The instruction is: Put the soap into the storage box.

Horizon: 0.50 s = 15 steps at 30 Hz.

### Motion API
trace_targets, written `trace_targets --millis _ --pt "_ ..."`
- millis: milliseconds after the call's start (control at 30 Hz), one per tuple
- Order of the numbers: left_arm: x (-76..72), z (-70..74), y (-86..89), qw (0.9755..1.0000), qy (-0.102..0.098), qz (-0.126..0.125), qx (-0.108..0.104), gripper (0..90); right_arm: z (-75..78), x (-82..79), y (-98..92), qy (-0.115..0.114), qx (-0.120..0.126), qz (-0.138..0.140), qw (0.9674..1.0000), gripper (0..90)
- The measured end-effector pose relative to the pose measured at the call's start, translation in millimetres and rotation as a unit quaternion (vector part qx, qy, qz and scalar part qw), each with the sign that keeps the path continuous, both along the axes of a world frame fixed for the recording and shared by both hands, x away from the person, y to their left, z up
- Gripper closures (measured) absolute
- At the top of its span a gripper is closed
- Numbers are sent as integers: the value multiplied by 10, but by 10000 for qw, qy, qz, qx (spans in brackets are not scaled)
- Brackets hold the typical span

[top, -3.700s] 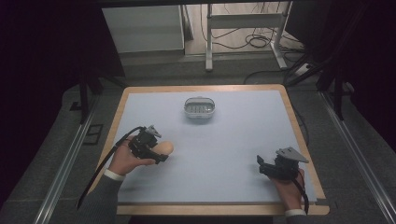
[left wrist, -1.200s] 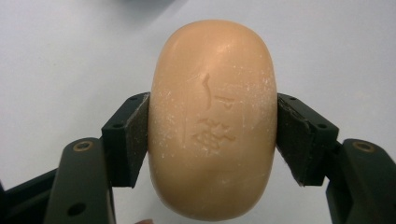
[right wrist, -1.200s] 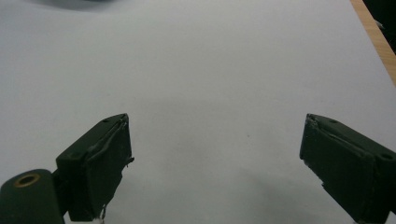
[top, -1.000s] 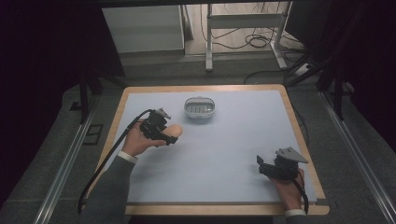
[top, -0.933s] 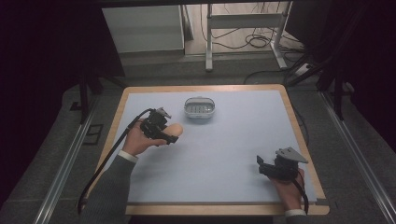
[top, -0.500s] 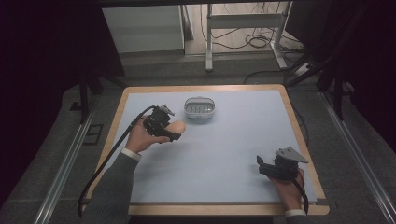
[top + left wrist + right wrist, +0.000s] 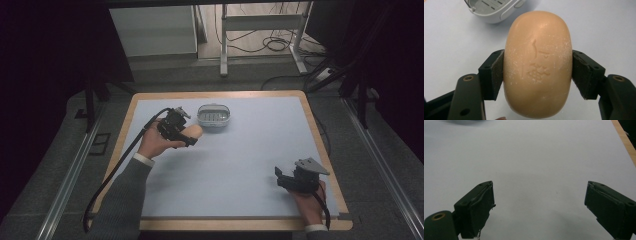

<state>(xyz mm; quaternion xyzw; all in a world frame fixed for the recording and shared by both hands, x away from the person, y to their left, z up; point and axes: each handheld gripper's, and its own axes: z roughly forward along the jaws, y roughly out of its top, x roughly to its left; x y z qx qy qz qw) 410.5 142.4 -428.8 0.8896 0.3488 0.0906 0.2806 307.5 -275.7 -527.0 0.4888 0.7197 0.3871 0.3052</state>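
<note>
A tan oval bar of soap (image 7: 537, 63) with a stamped mark sits clamped between the two black pads of my left gripper (image 7: 538, 75). In the high view the left gripper (image 7: 186, 134) holds the soap (image 7: 194, 132) above the table, just left of a white slotted soap dish (image 7: 214, 114). The dish's rim (image 7: 491, 10) lies beyond the soap at the upper left of the left gripper view. My right gripper (image 7: 281, 176) rests near the table's front right, jaws wide apart over bare blue surface (image 7: 539, 195), nothing between them.
The table is a pale blue mat (image 7: 240, 165) with a wooden border (image 7: 320, 135). Cables and a metal frame (image 7: 260, 30) stand on the floor behind the far edge. A black cable (image 7: 120, 165) trails from the left gripper along the sleeve.
The left hand has carried the soap up and to the right, from the table's left side toward the soap dish. The right gripper has stayed put.
</note>
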Motion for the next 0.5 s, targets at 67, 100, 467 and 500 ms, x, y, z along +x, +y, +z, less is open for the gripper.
trace_targets --millis 67,100,467,500 --pt "19 19 -17 10000 4 1 -10 323 1 -2 -3 -6 1 1 10000 92" --pt "19 19 -17 10000 4 1 -10 324 1 -2 -3 -6 1 1 10000 92" --pt "105 122 -102 10000 -47 -47 23 323 1 -4 -5 -10 15 1 10000 92" --pt "118 127 -107 10000 -54 -58 27 324 1 -4 -5 -10 17 -1 10000 92"
